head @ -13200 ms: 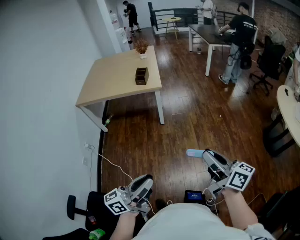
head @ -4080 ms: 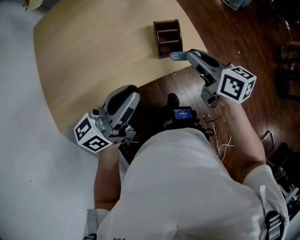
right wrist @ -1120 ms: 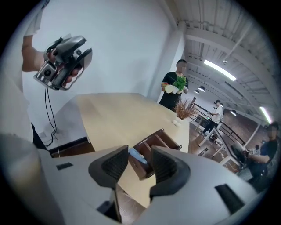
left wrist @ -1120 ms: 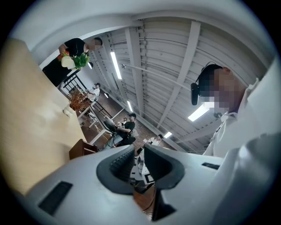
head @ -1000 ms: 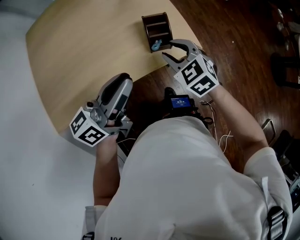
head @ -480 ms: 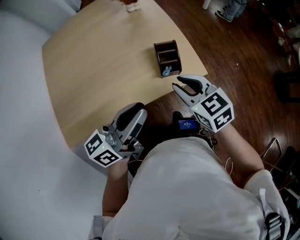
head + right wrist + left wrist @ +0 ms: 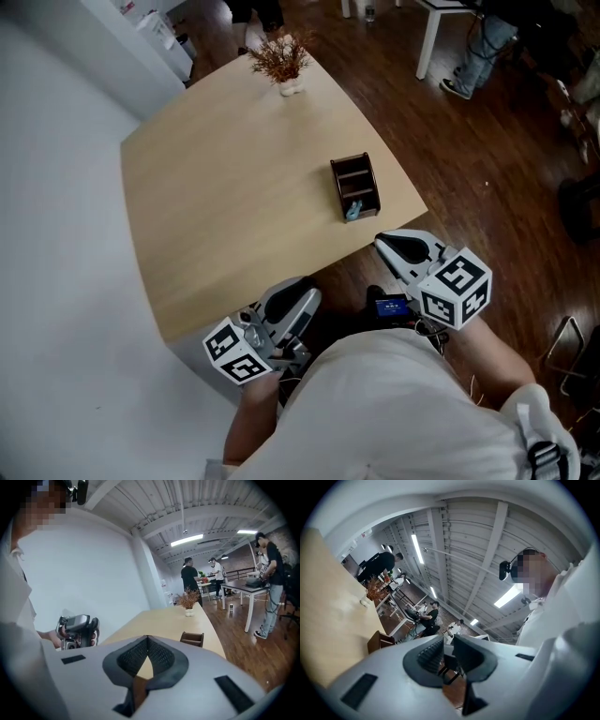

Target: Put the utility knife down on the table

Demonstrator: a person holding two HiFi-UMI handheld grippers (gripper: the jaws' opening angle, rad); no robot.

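Observation:
The light blue utility knife (image 7: pixel 353 210) stands in the front compartment of a small brown organizer box (image 7: pixel 356 187) near the right edge of the wooden table (image 7: pixel 225 197). My right gripper (image 7: pixel 384 243) is shut and empty, off the table's edge, a short way in front of the box. In the right gripper view the pads (image 7: pixel 159 657) meet at the tip of my right gripper (image 7: pixel 147 639), with the box (image 7: pixel 192 639) beyond. My left gripper (image 7: pixel 305 298) hovers by the table's near edge, shut with nothing held; in the left gripper view my left gripper (image 7: pixel 446 641) points up toward the ceiling.
A small vase of dried plants (image 7: pixel 281 64) stands at the table's far corner. A device with a lit screen (image 7: pixel 389 306) sits at my waist. Dark wooden floor lies to the right, with a white table leg (image 7: pixel 431 42) and a person's legs (image 7: pixel 473 56) farther off.
My right gripper was open next to the box with the knife in it; it has shut and drawn back from the table. Both grippers have risen, and the table looks farther away.

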